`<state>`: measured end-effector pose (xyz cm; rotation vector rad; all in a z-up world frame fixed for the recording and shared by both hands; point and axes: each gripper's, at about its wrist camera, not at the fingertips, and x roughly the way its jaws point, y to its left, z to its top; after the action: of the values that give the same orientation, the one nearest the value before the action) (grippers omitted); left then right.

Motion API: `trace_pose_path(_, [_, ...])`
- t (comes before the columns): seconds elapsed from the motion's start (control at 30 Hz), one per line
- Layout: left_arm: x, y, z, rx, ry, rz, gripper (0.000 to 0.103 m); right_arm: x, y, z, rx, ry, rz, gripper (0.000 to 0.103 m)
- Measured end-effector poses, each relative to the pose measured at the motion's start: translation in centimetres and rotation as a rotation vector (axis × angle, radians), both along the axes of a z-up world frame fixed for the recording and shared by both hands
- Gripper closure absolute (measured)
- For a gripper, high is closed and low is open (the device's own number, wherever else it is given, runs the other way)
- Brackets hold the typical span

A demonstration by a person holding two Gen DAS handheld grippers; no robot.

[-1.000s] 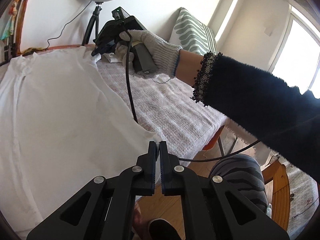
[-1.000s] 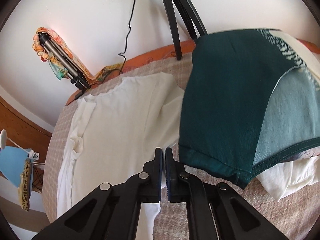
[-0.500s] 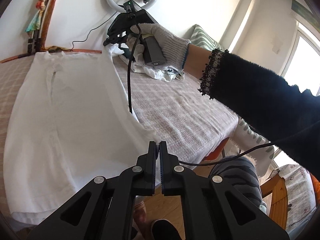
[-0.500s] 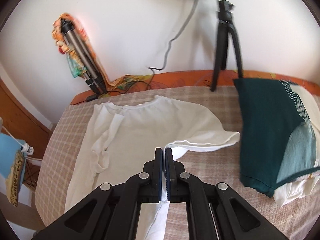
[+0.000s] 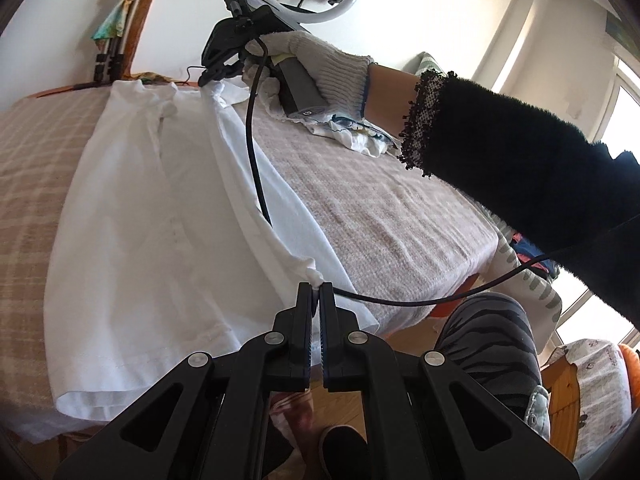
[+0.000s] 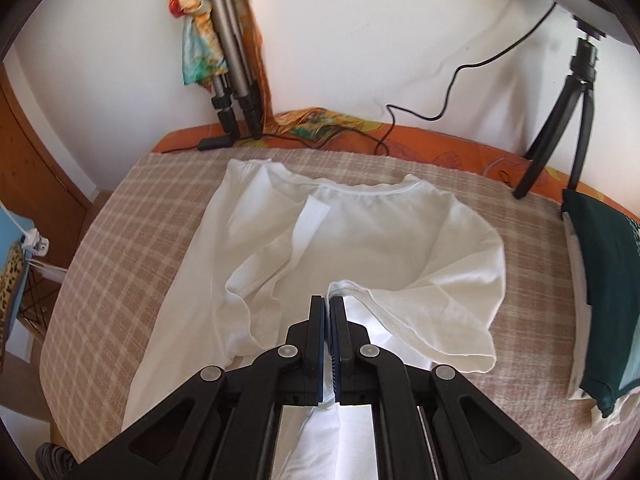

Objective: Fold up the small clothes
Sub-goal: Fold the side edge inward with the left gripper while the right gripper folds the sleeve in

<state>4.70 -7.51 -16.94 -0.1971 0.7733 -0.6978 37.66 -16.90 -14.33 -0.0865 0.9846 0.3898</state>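
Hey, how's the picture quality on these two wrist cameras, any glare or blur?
Left wrist view: the window is blown out and the white shirt nearly washed out. Right wrist view: even light, slight blur on the tripod; fisheye bends the bed edge.

My left tool (image 5: 316, 290) occupies the lower centre of the left wrist view. Its two black fingers (image 5: 304, 320) are pressed nearly together, with a fold of white shirt (image 5: 160, 220) pinched at the tips.

My right tool (image 6: 329, 304) occupies the lower centre of the right wrist view, fingers closed the same way on white fabric that runs down between them.

In the left wrist view, my right hand (image 5: 316, 64) appears at upper centre in a white knit glove, wrapped around the right tool's grey handle. My right forearm, in a black fuzzy sleeve, extends from there toward the right edge of the frame.
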Motion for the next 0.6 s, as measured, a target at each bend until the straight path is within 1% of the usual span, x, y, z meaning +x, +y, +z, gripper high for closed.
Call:
trace_pose_path(0.23, [0.2,1.0,-0.5,0.012,0.014,0.015,0.101,0.5,1.6,-1.7,-0.020,0.028,0.012,0.103])
trace_pose_path(0.3, [0.2,1.2,-0.5,0.016,0.025,0.013,0.101,0.6,1.8,-2.2,-0.014,0.045,0.021,0.101])
trace_pose_path(0.33, [0.2,1.3,-0.6,0.023,0.027,0.013,0.101,0.7,1.9,-2.4,-0.003,0.059,0.030,0.096])
trace_pose_path(0.37, [0.1,1.5,-0.6,0.023,0.028,0.015,0.101,0.8,1.9,-2.5,0.005,0.069,0.032,0.088])
trace_pose_path(0.4, [0.1,1.7,-0.6,0.018,0.035,0.013,0.101,0.7,1.8,-2.4,0.022,0.077,0.039,0.078])
trace_pose_path(0.43, [0.1,1.9,-0.5,0.013,0.041,0.009,0.101,0.5,1.5,-2.0,0.051,0.078,0.051,0.063])
trace_pose_path(0.53, [-0.1,2.5,-0.3,0.020,0.044,0.015,0.101,-0.2,0.0,-0.5,0.126,0.062,0.069,0.063])
trace_pose_path(0.6, [-0.1,3.1,-0.2,0.022,0.058,0.019,0.101,-0.6,-1.5,0.6,0.159,0.033,0.068,0.061])
